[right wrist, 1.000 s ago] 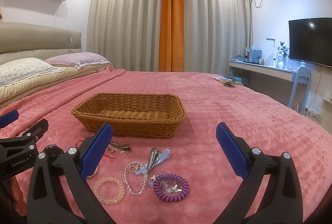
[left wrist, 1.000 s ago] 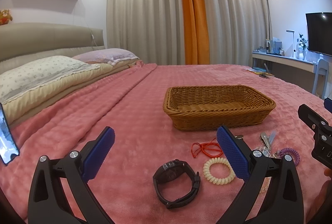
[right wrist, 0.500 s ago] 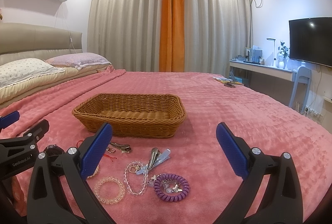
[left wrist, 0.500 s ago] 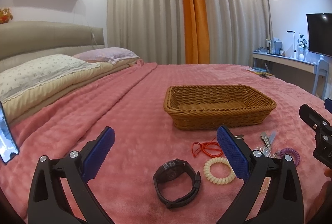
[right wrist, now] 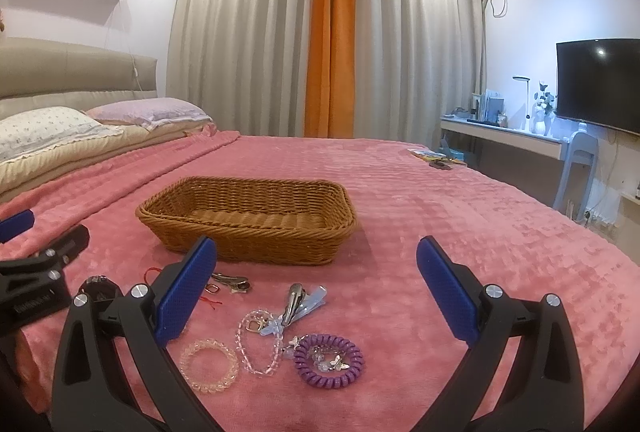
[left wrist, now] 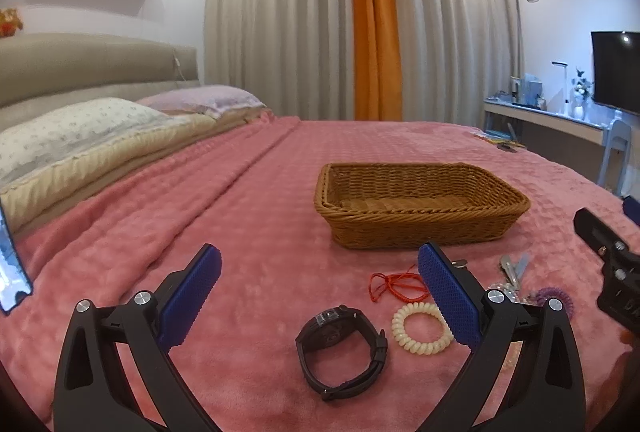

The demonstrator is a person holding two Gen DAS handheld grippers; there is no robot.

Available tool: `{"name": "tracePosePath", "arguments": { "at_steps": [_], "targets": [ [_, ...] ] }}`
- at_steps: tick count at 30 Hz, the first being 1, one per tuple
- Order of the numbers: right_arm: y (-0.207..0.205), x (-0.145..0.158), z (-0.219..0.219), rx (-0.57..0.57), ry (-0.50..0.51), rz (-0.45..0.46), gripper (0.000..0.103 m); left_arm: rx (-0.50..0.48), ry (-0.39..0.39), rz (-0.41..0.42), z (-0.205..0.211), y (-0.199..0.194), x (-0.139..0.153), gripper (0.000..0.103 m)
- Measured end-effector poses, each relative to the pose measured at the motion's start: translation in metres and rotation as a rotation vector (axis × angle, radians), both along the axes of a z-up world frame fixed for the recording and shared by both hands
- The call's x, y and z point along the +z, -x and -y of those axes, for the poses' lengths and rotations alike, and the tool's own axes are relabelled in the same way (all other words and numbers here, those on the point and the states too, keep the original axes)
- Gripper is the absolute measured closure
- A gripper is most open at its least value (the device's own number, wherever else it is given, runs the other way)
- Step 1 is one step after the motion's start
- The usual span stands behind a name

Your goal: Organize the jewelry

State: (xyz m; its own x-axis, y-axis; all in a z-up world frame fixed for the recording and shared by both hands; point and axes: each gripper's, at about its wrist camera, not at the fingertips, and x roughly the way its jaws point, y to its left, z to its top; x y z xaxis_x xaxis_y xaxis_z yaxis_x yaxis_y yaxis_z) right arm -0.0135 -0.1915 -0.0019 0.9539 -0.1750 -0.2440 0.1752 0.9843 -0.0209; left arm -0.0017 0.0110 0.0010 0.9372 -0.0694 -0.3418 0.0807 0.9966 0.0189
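An empty wicker basket (left wrist: 420,204) (right wrist: 248,220) sits on the pink bedspread. In front of it lie a black watch (left wrist: 340,348), a cream coil hair tie (left wrist: 420,328) and a red cord (left wrist: 396,284). The right wrist view shows a purple coil hair tie (right wrist: 328,360), a clear bead bracelet (right wrist: 208,364), a pink bead strand (right wrist: 260,344), a blue-bowed hair clip (right wrist: 296,304) and a metal clip (right wrist: 228,282). My left gripper (left wrist: 320,288) is open above the watch. My right gripper (right wrist: 316,288) is open above the clip and beads. Both are empty.
Pillows (left wrist: 80,136) and a headboard lie at the left. Curtains (left wrist: 360,24) hang behind the bed. A desk (right wrist: 508,140), a chair (right wrist: 580,168) and a wall TV (right wrist: 600,80) stand at the right. A phone screen edge (left wrist: 10,272) shows at far left.
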Motion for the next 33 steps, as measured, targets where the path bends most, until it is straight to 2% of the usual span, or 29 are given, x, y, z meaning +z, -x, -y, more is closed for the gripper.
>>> {"name": "tracePosePath", "arguments": {
  "at_steps": [3,4,8,10,12,14,16,17,19,20,22,24,26,29,33],
  "targets": [
    [-0.006,0.0,0.007,-0.01,-0.031,-0.049,0.008,-0.069,-0.011,-0.071,-0.016,-0.009,0.009,0.007],
    [-0.009,-0.001,0.01,-0.014,-0.044,-0.069,0.01,-0.101,-0.012,-0.117,-0.024,-0.013,0.012,0.007],
    [-0.023,-0.005,0.024,0.003,-0.106,-0.185,0.028,-0.121,0.008,-0.208,-0.046,-0.02,0.01,0.009],
    [-0.024,-0.007,0.025,0.014,-0.107,-0.222,0.036,-0.142,0.031,-0.252,-0.051,-0.022,0.004,0.014],
    [-0.021,-0.01,0.025,0.031,-0.109,-0.253,0.039,-0.181,0.077,-0.335,-0.053,-0.029,-0.006,0.025],
    [-0.015,-0.014,0.029,0.046,-0.12,-0.289,0.042,-0.22,0.118,-0.399,-0.052,-0.033,-0.017,0.029],
    [-0.013,-0.021,0.035,0.059,-0.139,-0.342,0.051,-0.24,0.132,-0.43,-0.049,-0.037,-0.026,0.04],
    [-0.013,-0.024,0.038,0.058,-0.144,-0.366,0.053,-0.242,0.129,-0.439,-0.047,-0.041,-0.029,0.045],
    [-0.014,-0.03,0.042,0.067,-0.152,-0.416,0.06,-0.254,0.137,-0.458,-0.046,-0.043,-0.035,0.046],
    [-0.014,-0.033,0.043,0.075,-0.155,-0.44,0.062,-0.26,0.144,-0.466,-0.046,-0.044,-0.037,0.047],
    [-0.02,-0.036,0.042,0.091,-0.163,-0.477,0.063,-0.26,0.152,-0.477,-0.046,-0.047,-0.042,0.055],
    [-0.03,-0.038,0.04,0.131,-0.201,-0.506,0.065,-0.245,0.151,-0.483,-0.045,-0.05,-0.047,0.071],
    [-0.041,-0.039,0.037,0.13,-0.189,-0.52,0.065,-0.253,0.174,-0.49,-0.048,-0.05,-0.048,0.072],
    [-0.05,-0.041,0.037,0.057,-0.136,-0.533,0.065,-0.266,0.19,-0.494,-0.05,-0.049,-0.049,0.072],
    [-0.047,-0.053,0.054,0.001,-0.179,-0.566,0.065,-0.288,0.208,-0.491,-0.051,-0.048,-0.047,0.072]
  ]
}}
